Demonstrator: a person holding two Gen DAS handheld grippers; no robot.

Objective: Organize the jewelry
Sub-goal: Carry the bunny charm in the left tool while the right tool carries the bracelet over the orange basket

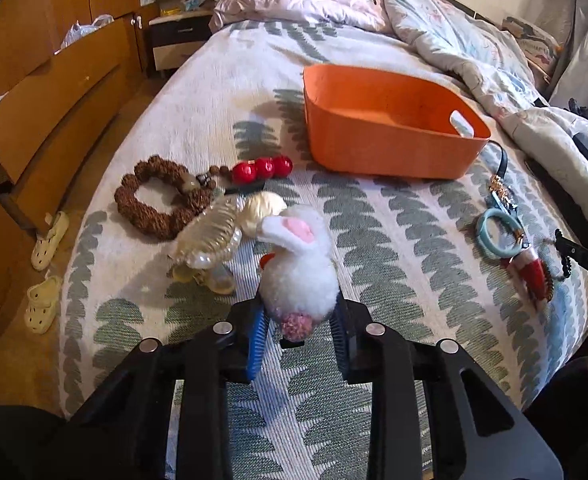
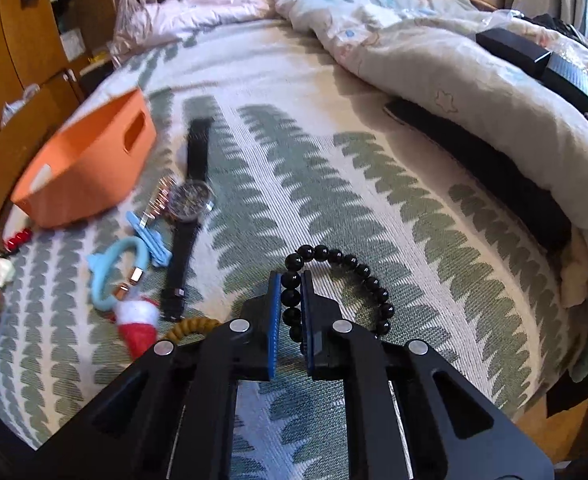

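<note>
My left gripper (image 1: 300,312) is shut on a white fluffy bunny charm (image 1: 298,268) with pink ear and pink tail, held over the bed. Ahead of it stands an empty orange bin (image 1: 390,148). My right gripper (image 2: 291,300) is shut on a black bead bracelet (image 2: 358,276), which curves out to the right of the fingers. The orange bin (image 2: 82,172) shows far left in the right wrist view.
On the patterned bedspread (image 1: 394,240) lie a brown bead bracelet (image 1: 154,200), red beads (image 1: 262,168), a clear hair claw (image 1: 210,240), a blue ring keychain (image 1: 498,232), a black watch (image 2: 190,200) and a mustard bead strand (image 2: 190,328). A rumpled duvet (image 2: 454,80) lies right.
</note>
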